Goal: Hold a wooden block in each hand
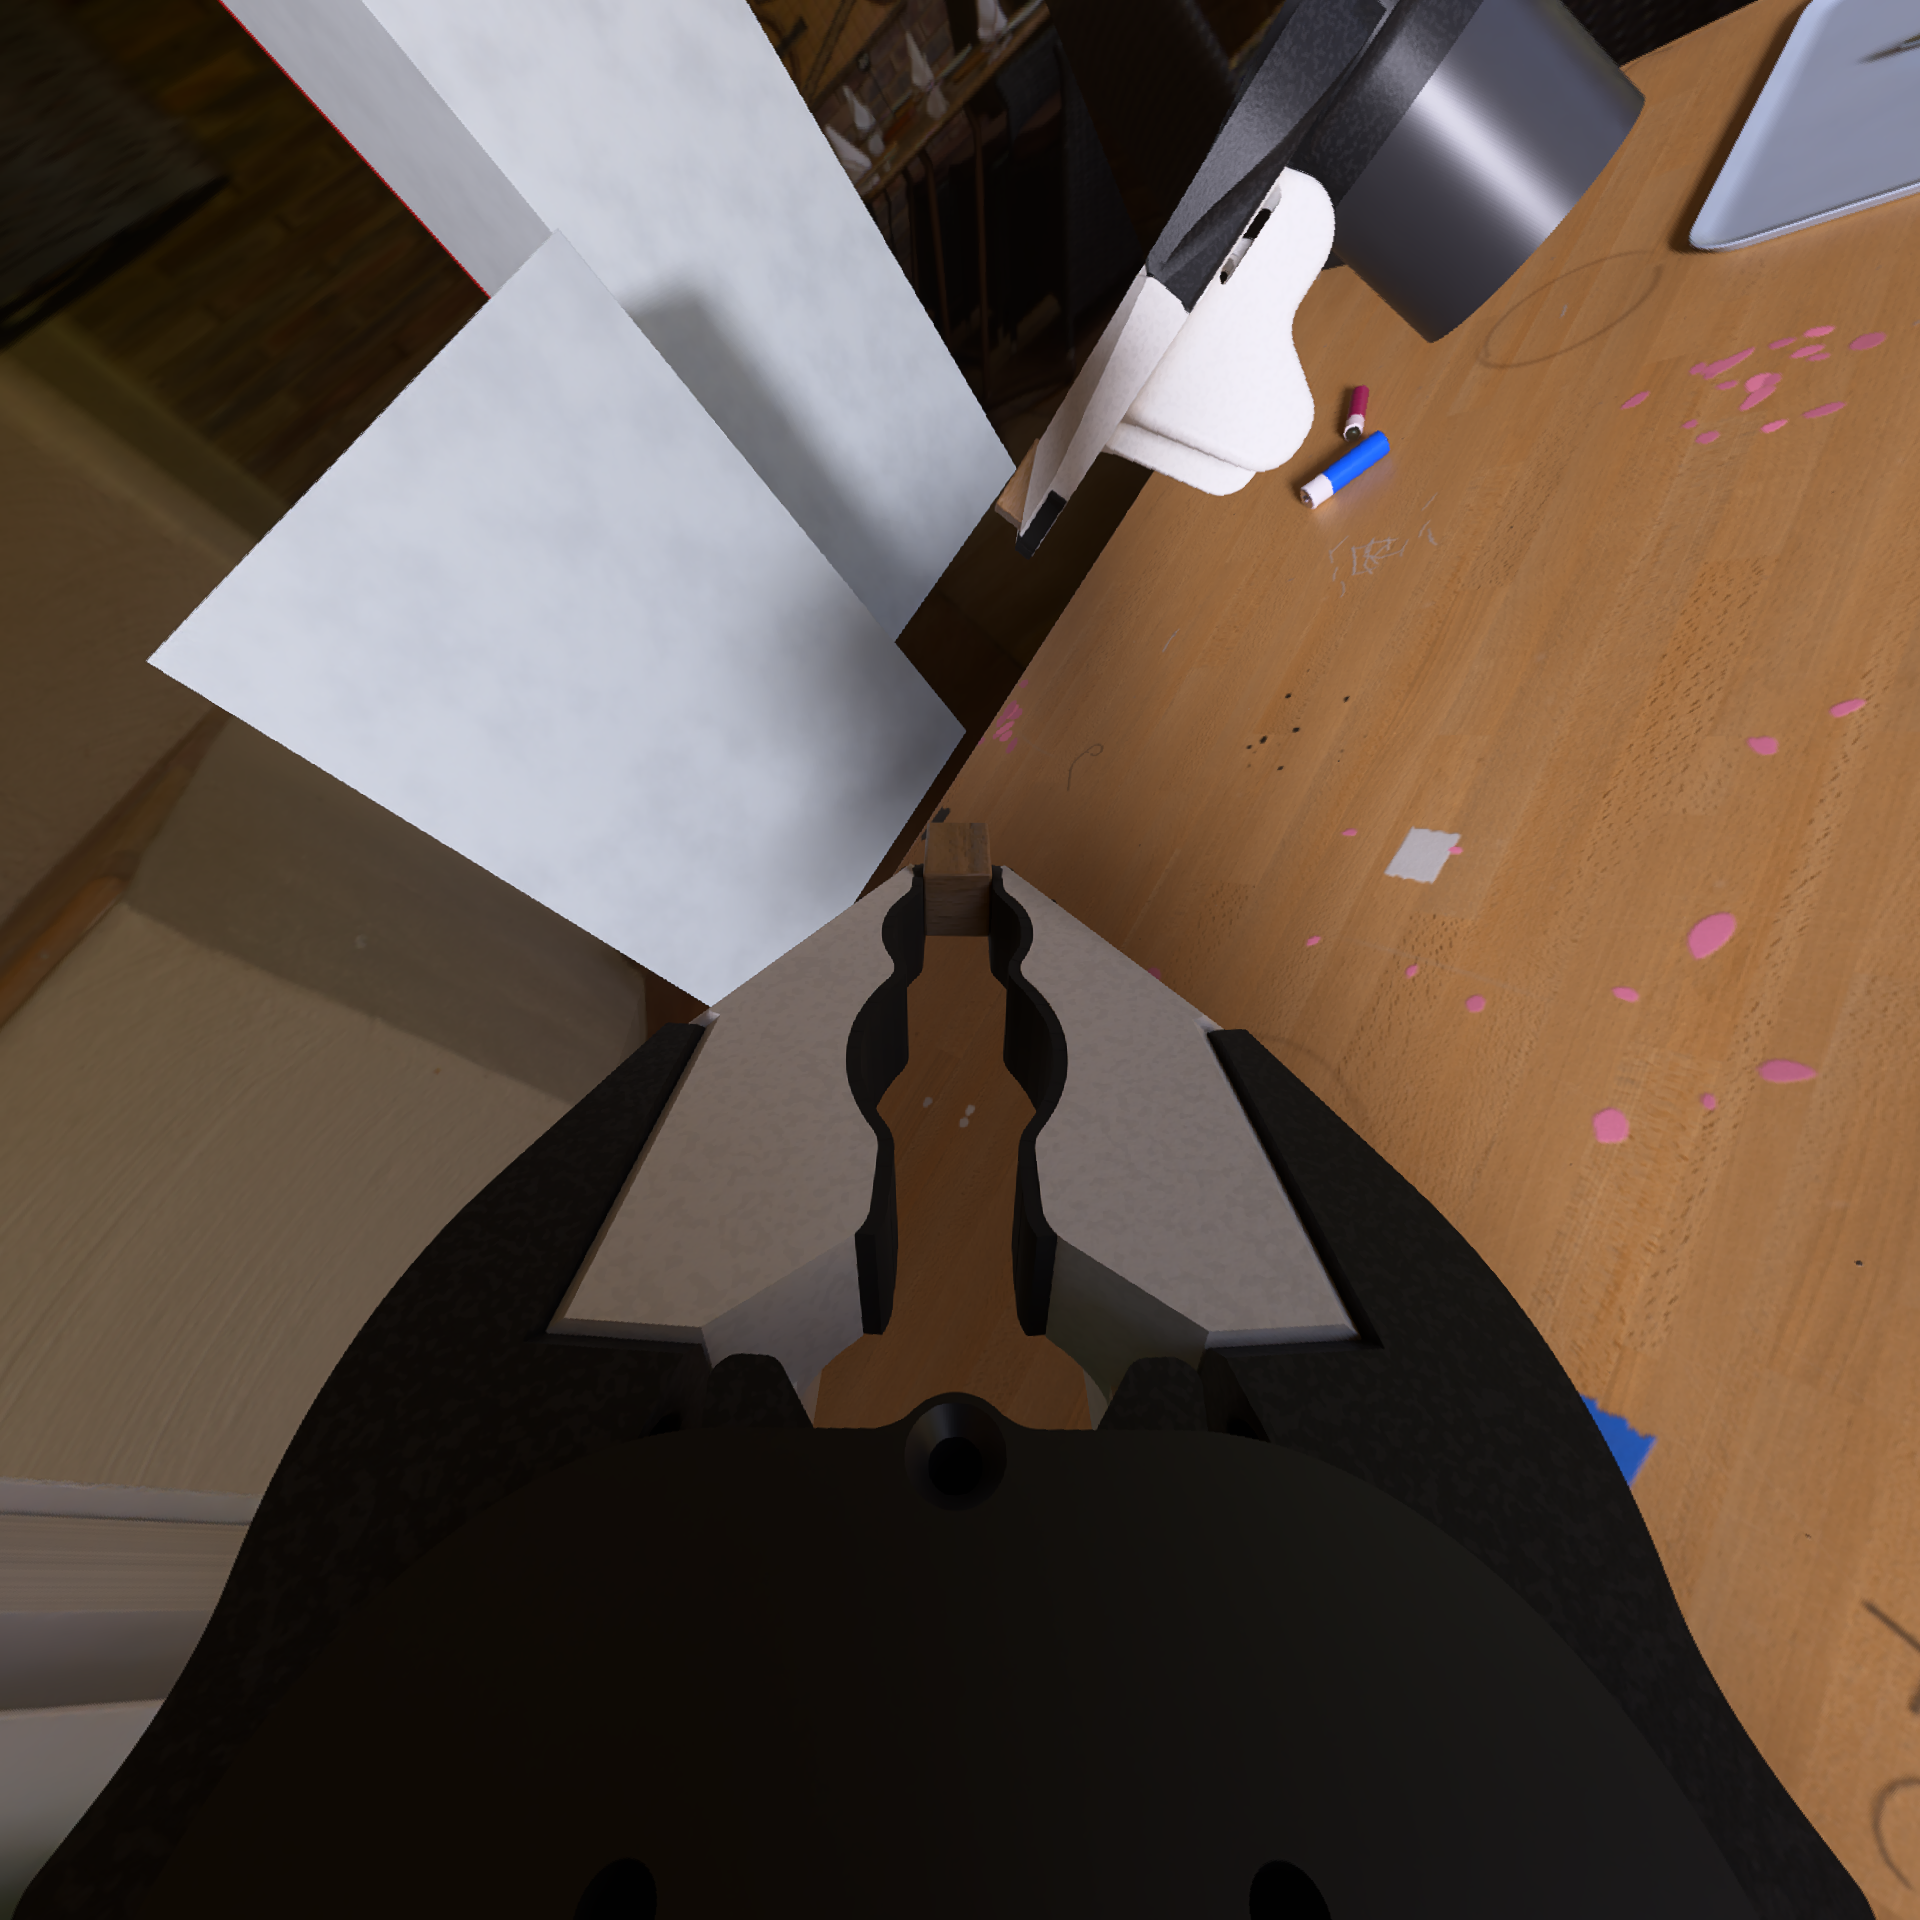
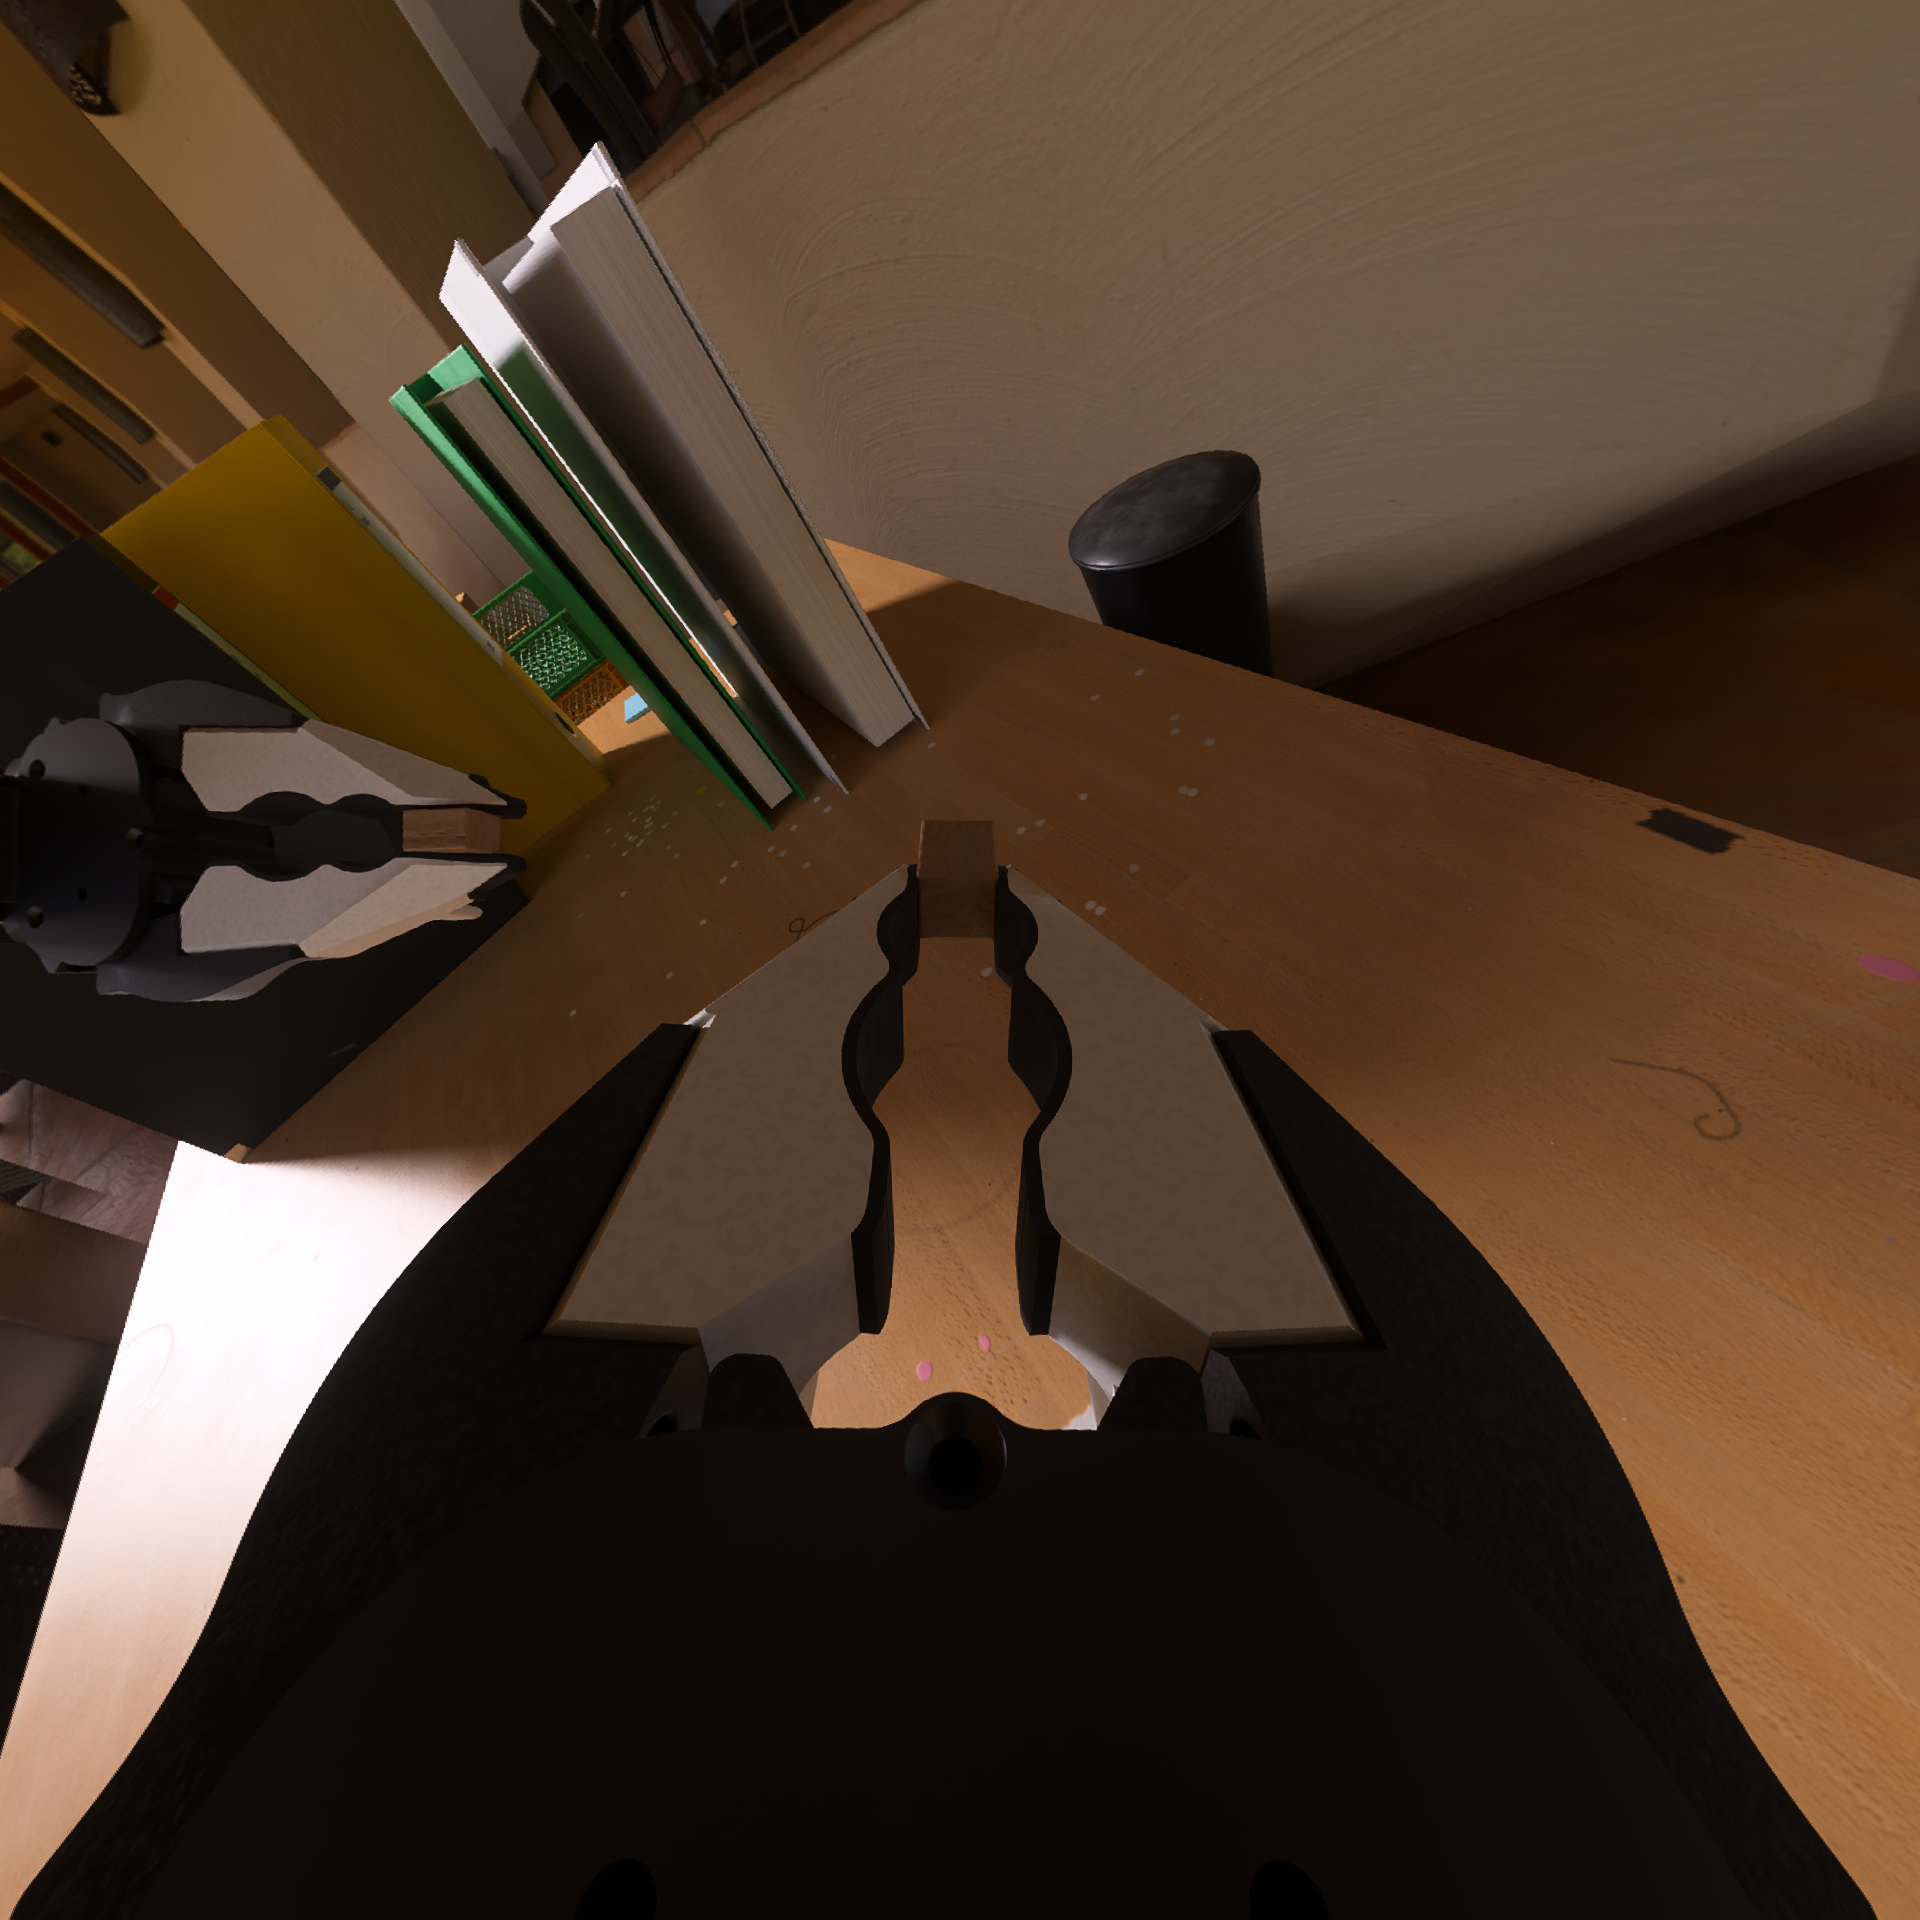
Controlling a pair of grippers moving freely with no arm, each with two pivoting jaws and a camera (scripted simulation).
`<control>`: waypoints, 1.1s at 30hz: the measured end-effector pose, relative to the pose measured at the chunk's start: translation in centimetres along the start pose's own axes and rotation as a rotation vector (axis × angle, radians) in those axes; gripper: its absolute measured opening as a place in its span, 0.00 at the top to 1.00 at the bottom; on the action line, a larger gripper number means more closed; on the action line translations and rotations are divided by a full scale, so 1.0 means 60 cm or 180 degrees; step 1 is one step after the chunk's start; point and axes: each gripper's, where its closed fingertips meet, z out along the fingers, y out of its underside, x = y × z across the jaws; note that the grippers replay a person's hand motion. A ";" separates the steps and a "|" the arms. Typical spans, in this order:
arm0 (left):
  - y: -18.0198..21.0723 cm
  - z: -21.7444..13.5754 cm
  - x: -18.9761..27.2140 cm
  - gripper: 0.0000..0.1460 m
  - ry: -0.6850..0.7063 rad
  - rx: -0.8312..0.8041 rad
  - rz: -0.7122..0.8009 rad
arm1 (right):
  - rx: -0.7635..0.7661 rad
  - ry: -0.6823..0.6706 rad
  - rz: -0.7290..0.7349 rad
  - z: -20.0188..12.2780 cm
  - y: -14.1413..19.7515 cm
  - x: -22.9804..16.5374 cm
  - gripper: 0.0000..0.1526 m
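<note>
My left gripper (image 1: 957,883) is shut on a small wooden block (image 1: 957,881) pinched between its fingertips, held above the wooden table (image 1: 1455,831). My right gripper (image 2: 957,883) is shut on a second wooden block (image 2: 956,878) at its fingertips, also above the table (image 2: 1351,1039). The left gripper also shows at the left of the right wrist view (image 2: 497,831), shut on its block (image 2: 452,831). The right gripper shows at the top of the left wrist view (image 1: 1039,520), with a sliver of its block (image 1: 1016,501) at its tips.
White boards (image 1: 582,623) stand at the table's left edge. Two small batteries (image 1: 1345,468), a grey cylinder (image 1: 1496,177) and a pale device (image 1: 1818,135) lie farther off. Upright books (image 2: 665,540), a yellow panel (image 2: 343,613) and a black cylinder (image 2: 1174,561) stand ahead of the right gripper.
</note>
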 end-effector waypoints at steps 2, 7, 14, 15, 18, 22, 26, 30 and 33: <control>0.000 0.000 0.000 0.93 0.0000 0.0001 0.0000 | 0.0002 0.0002 0.0002 0.000 0.000 0.000 0.92; 0.001 0.001 0.001 0.93 0.0008 -0.0009 0.0003 | 0.0000 0.0000 0.0001 0.000 0.000 0.000 0.92; 0.001 0.000 0.001 0.93 0.0008 -0.0011 0.0004 | 0.0002 -0.0007 -0.0001 0.001 0.000 -0.001 0.92; 0.001 0.000 0.001 0.93 0.0009 -0.0013 0.0006 | 0.0002 -0.0008 -0.0003 0.001 0.000 -0.001 0.92; 0.000 0.000 0.001 0.93 0.0005 -0.0009 0.0007 | 0.0007 -0.0009 -0.0006 0.001 0.000 -0.002 0.92; 0.000 0.000 0.000 0.93 0.0001 -0.0011 0.0013 | 0.0015 -0.0007 -0.0011 0.000 -0.001 -0.002 0.92; 0.001 0.000 0.000 0.93 -0.0001 -0.0019 0.0016 | 0.0040 -0.0001 -0.0015 -0.001 -0.003 -0.002 0.92; 0.002 0.000 -0.002 0.93 -0.0030 -0.0032 0.0040 | 0.0036 -0.0001 -0.0015 -0.001 -0.003 -0.002 0.92; 0.003 0.000 -0.001 0.93 -0.0025 -0.0035 0.0032 | 0.0034 -0.0003 -0.0019 0.000 -0.003 -0.003 0.92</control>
